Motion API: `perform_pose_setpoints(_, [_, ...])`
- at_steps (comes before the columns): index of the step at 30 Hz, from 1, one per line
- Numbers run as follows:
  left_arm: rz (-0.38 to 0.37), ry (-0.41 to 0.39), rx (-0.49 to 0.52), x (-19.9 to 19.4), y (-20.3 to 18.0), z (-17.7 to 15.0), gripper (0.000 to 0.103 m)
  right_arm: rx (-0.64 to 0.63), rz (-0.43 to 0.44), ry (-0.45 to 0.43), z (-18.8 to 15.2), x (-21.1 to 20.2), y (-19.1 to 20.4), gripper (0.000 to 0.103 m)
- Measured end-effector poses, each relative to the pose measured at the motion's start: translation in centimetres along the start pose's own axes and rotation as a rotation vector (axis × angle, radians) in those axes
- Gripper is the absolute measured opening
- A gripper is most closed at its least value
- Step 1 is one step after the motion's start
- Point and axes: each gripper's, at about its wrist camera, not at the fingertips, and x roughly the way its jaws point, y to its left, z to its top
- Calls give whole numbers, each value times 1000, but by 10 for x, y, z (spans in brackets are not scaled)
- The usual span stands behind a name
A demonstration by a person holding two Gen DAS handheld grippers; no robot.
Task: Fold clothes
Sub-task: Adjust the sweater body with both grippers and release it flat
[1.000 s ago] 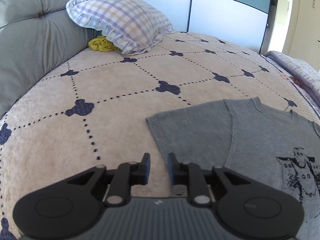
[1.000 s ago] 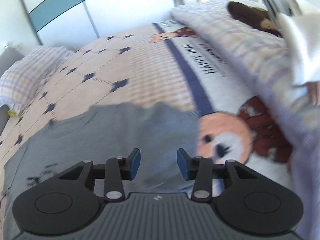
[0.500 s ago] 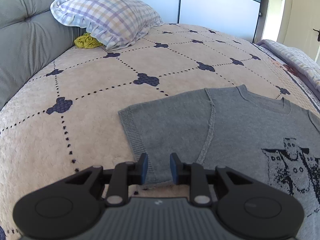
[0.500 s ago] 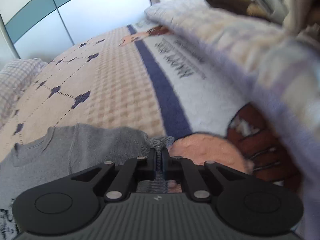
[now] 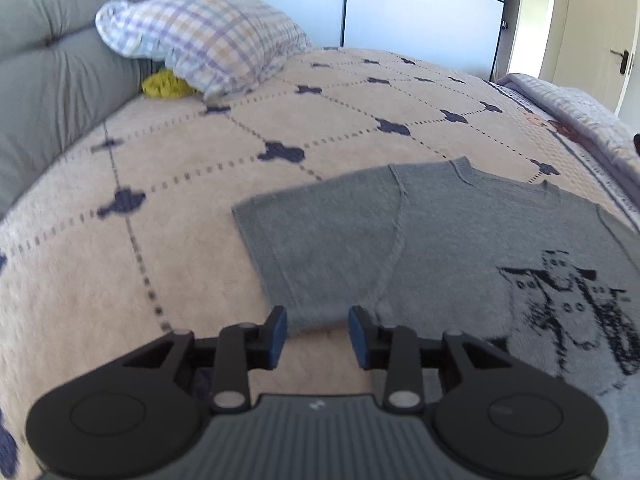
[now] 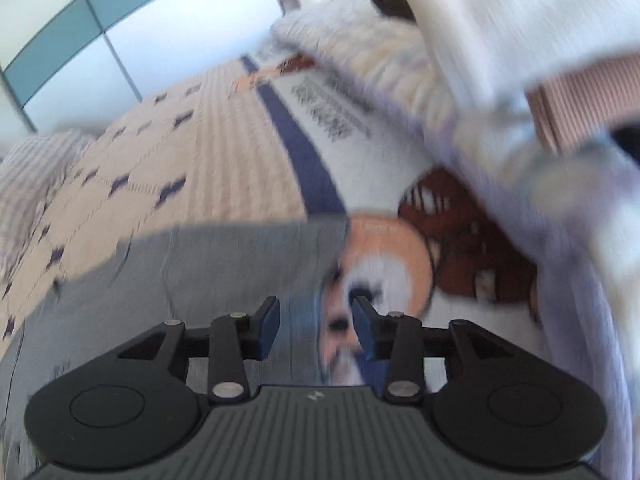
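Since half a second ago the right gripper (image 6: 315,326), then pinched shut on the edge of the grey knit T-shirt (image 5: 420,248), has just been opening and now stands parted, with the sleeve edge and the bear print of the bedspread (image 6: 384,248) visible in the gap and no pad pressing cloth; this view is heavily blurred. Over the same interval the left gripper (image 5: 317,334) has also just been opening to a moderate gap, its blue pads (image 5: 277,334) straddling the lower corner of the T-shirt's sleeve without gripping it. That T-shirt lies flat, front up, on the beige quilted bed cover (image 5: 168,216), its dark printed motif toward the right of the left wrist view. Behind it a checked pillow (image 5: 208,52) leans against the grey padded headboard (image 5: 52,80), with a yellow cloth (image 5: 166,86) tucked beneath the pillow.
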Motion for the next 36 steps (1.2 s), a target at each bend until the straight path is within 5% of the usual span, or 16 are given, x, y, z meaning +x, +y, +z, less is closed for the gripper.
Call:
perform_pose_setpoints(6, [13, 4, -14, -17, -6, -20, 35, 185, 82, 55, -21, 9, -24, 42])
perform_pose_setpoints(8, [15, 12, -17, -21, -5, -25, 35, 205, 84, 68, -19, 14, -22, 4])
perform_pose_setpoints(16, [79, 36, -7, -23, -5, -36, 35, 29, -77, -17, -14, -18, 1, 0])
perform_pose_setpoints(18, [122, 46, 4, -20, -9, -39, 36, -9, -103, -22, -15, -15, 2, 1])
perform_pose_setpoints(21, [142, 59, -5, -18, -10, -44, 38, 67, 5, 26, -19, -17, -14, 8])
perform_pose_setpoints(23, [155, 64, 3, -16, -12, -46, 40, 68, 30, 47, -25, -24, -18, 31])
perform_pose_setpoints(25, [167, 62, 14, -16, -15, -48, 41, 46, 32, 64, -31, -33, -15, 39])
perform_pose_setpoints(36, [162, 61, -3, -25, -18, -44, 54, -165, 139, 19, -19, -118, 24, 42])
